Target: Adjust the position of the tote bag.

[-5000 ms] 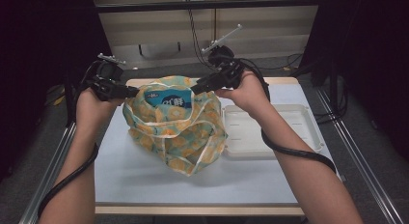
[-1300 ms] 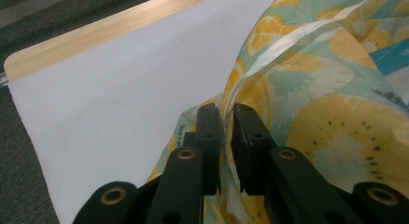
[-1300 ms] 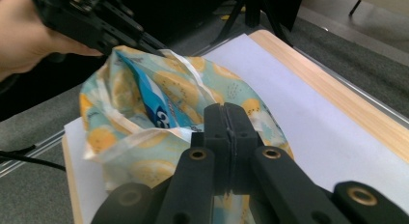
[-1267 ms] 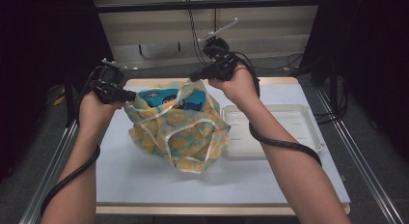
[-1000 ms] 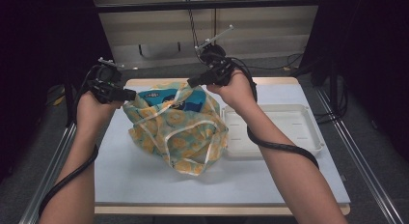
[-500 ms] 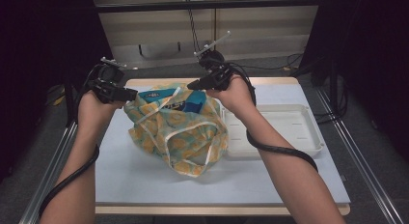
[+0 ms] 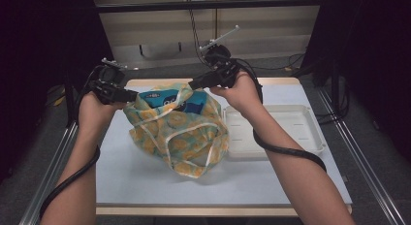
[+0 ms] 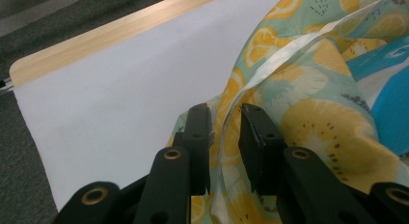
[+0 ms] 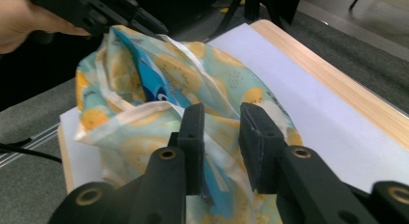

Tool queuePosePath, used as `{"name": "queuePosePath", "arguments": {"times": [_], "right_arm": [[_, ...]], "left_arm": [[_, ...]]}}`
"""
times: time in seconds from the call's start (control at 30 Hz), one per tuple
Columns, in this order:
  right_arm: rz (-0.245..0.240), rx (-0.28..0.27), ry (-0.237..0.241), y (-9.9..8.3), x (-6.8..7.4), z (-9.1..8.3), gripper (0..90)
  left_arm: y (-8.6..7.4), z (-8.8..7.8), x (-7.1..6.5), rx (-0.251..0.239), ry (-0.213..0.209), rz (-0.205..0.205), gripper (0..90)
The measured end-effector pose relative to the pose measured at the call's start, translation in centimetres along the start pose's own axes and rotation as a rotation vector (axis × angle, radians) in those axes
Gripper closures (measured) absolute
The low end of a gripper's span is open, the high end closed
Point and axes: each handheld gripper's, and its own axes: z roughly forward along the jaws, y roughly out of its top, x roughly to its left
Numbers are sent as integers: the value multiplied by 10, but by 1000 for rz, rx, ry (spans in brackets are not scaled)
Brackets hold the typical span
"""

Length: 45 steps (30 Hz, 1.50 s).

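The table point(image 7: 145, 186) has a white top with a light wooden rim along its near and far edges. A lemon-print fabric bag point(image 7: 181, 137) lies left of the middle, reaching toward the far edge. A shallow white tray point(image 7: 310, 137) sits beside it at the right edge, touching the bag's side

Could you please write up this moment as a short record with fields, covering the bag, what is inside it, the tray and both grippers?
bag: lemon-print fabric bag, slumped on the white table, mouth toward the far edge
contents: blue package showing in the mouth
tray: empty white tray to the bag's right
left gripper: left gripper, jaws astride the bag's white-trimmed rim, slightly apart, just closing a little
right gripper: right gripper, jaws just opening, apart above the bag's rim
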Motion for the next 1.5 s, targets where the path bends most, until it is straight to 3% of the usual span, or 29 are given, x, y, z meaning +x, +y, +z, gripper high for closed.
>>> {"name": "queuePosePath", "arguments": {"times": [0.2, 0.4, 0.5, 0.57, 0.73, 0.97, 1.07, 1.23, 1.33, 1.47, 1.5], "right_arm": [[-30, 2, 39, 1, 9, -5, 538], [-64, 19, 72, -3, 14, 0, 492], [-80, 51, 57, -6, 15, 6, 544], [-85, 67, 45, -7, 15, 9, 637], [-80, 58, 38, -5, 13, 9, 778], [-79, 49, 44, 1, 15, 9, 778], [-78, 47, 41, 3, 16, 10, 865], [-51, 35, 29, 7, 12, 12, 900], [-37, 33, 32, 8, 8, 13, 900], [-22, 24, 31, 9, 6, 14, 900], [-23, 25, 32, 9, 6, 14, 900]], "left_arm": [[1, -2, 0, -4, 5, 3, 736], [2, -3, -2, -2, 2, 3, 740], [2, -2, -2, -4, 2, 1, 745], [2, -1, -3, -2, 0, -1, 744], [2, -1, -2, -6, 1, -5, 745], [2, -4, -1, -2, 1, 6, 748], [3, -6, -1, -12, 4, 1, 747], [2, -9, 1, -11, 8, 4, 743], [1, -11, 2, -21, 12, 0, 716], [0, -14, 3, -28, 25, -6, 573], [0, -15, 2, -31, 19, 0, 572]]}}
